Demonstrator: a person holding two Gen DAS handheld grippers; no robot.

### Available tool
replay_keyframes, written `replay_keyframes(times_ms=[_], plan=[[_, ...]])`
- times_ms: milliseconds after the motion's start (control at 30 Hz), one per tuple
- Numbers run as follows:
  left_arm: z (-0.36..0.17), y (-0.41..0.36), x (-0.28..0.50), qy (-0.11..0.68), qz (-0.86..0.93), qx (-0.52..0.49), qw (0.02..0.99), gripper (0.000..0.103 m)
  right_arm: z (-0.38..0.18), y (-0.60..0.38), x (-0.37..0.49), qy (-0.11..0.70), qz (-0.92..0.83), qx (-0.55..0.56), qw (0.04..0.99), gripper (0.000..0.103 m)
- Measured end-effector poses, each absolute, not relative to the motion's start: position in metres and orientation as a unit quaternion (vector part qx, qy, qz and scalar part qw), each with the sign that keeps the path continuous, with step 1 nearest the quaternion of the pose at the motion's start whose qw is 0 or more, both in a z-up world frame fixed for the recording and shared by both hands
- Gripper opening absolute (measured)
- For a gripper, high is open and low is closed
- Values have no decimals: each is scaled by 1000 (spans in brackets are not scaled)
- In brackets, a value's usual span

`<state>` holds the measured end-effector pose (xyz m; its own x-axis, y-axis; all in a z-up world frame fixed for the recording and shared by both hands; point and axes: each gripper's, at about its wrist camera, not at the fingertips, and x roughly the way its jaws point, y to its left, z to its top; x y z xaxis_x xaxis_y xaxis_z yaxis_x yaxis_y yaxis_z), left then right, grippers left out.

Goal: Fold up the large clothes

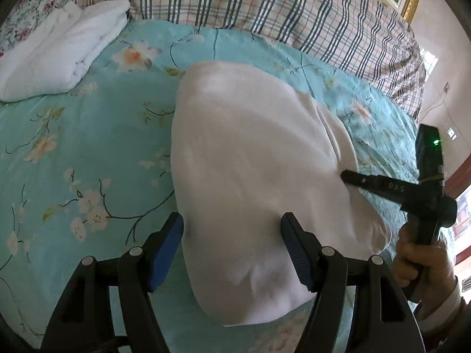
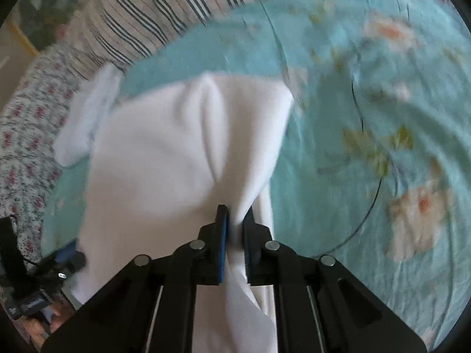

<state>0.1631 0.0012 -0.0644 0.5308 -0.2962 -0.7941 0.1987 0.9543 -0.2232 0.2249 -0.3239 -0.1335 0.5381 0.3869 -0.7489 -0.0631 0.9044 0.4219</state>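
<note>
**Right gripper pinches white garment over bed**

Right gripper [image 2: 234, 220] is pressed together on a bunched fold of the white garment [image 1: 253, 176], lifting it above the floral bedsheet [image 1: 88, 147]. Left gripper [image 1: 232, 229] is spread wide around the garment's near edge. Folded white towel [image 1: 56, 58] lies well apart.

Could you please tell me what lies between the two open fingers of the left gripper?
In the left wrist view, the white garment lies between the left gripper's spread fingers, which do not clamp it.
</note>
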Motion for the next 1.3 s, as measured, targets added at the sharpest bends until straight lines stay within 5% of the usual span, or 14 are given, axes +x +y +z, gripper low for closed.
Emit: replay_keyframes(times_ms=[233,433,933,1300], plan=[[-66,0,165,468,-137,-48,872,71,-82,-307,200,372,105,106,916,22],[-69,-3,166,470,-132,-44,871,75,-126,-288,236,459,140,100,872,22],[-77,-5,170,468,-116,-40,875,83,-134,-296,241,452,152,131,869,22],[-76,-4,164,460,-109,-24,881,84,-125,-290,165,453,149,68,876,26]])
